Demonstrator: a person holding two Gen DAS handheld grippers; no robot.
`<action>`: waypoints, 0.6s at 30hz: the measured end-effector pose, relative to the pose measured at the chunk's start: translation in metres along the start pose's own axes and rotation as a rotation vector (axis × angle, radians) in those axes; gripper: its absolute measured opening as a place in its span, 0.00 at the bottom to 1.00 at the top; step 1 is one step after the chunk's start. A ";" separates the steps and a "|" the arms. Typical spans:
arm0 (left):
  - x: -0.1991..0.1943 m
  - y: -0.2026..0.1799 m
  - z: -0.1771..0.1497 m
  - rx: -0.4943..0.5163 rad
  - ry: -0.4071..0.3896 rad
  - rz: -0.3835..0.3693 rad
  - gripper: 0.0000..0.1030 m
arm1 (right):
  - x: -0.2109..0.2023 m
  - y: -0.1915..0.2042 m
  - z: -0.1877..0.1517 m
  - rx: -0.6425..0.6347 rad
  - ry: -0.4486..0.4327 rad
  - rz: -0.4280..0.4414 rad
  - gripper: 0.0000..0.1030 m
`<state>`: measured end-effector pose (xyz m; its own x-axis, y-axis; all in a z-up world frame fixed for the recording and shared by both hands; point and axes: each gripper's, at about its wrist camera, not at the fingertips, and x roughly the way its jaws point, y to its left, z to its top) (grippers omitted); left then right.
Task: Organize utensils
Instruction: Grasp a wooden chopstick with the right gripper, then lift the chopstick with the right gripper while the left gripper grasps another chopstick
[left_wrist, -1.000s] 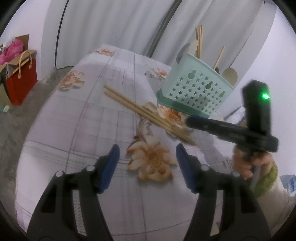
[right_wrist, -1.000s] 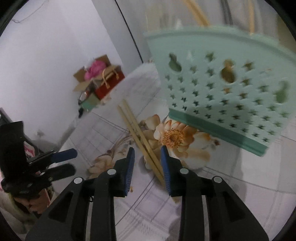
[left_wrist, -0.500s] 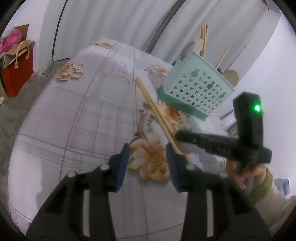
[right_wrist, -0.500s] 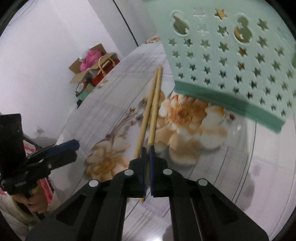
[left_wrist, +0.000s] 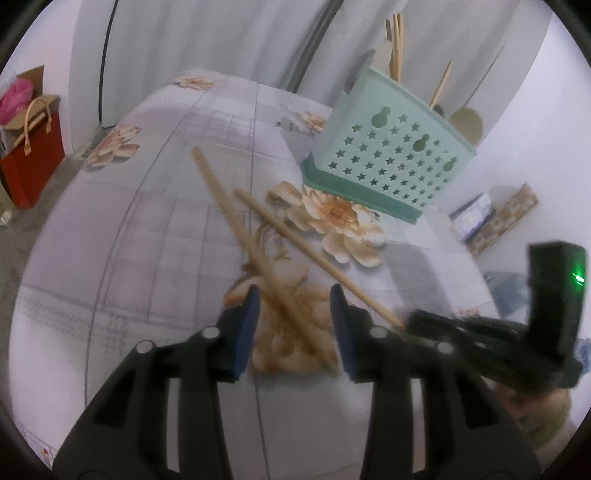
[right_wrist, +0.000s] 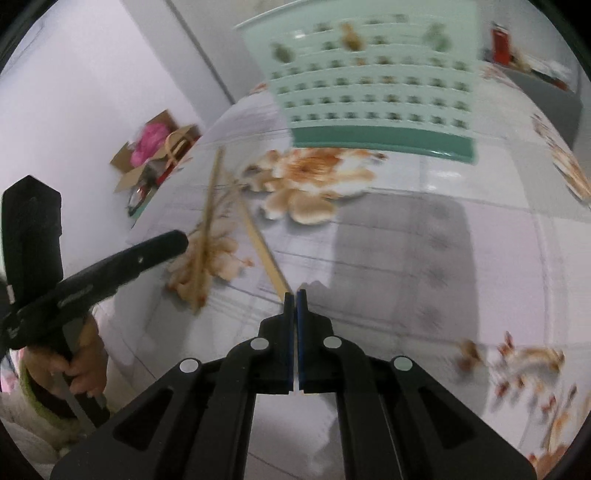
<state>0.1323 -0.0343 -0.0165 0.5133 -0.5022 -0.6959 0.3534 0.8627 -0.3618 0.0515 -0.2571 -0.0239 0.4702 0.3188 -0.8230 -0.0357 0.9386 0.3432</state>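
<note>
The right gripper (right_wrist: 294, 295) was clenched on the near tip of one chopstick (right_wrist: 258, 242), low at the frame's centre. The left gripper (left_wrist: 294, 315) stood released, its fingers (left_wrist: 246, 325) either side of the other chopstick (left_wrist: 255, 251) without touching it, lower middle of its frame. Both chopsticks lay splayed on the flowered surface (left_wrist: 166, 221). The green utensil basket (left_wrist: 391, 155) stood upper right, holding other utensils.
</note>
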 end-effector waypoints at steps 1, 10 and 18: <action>0.004 -0.002 0.002 0.010 0.000 0.024 0.35 | -0.002 -0.003 -0.001 0.014 -0.004 -0.004 0.01; 0.013 -0.003 0.008 0.067 -0.010 0.211 0.35 | -0.007 -0.007 -0.008 0.041 -0.039 -0.025 0.01; 0.000 0.006 0.012 0.081 -0.041 0.240 0.35 | -0.017 0.018 0.007 -0.130 -0.089 -0.041 0.25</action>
<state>0.1437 -0.0299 -0.0118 0.6212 -0.2868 -0.7293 0.2782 0.9507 -0.1369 0.0493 -0.2472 -0.0002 0.5499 0.2720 -0.7897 -0.1256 0.9617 0.2437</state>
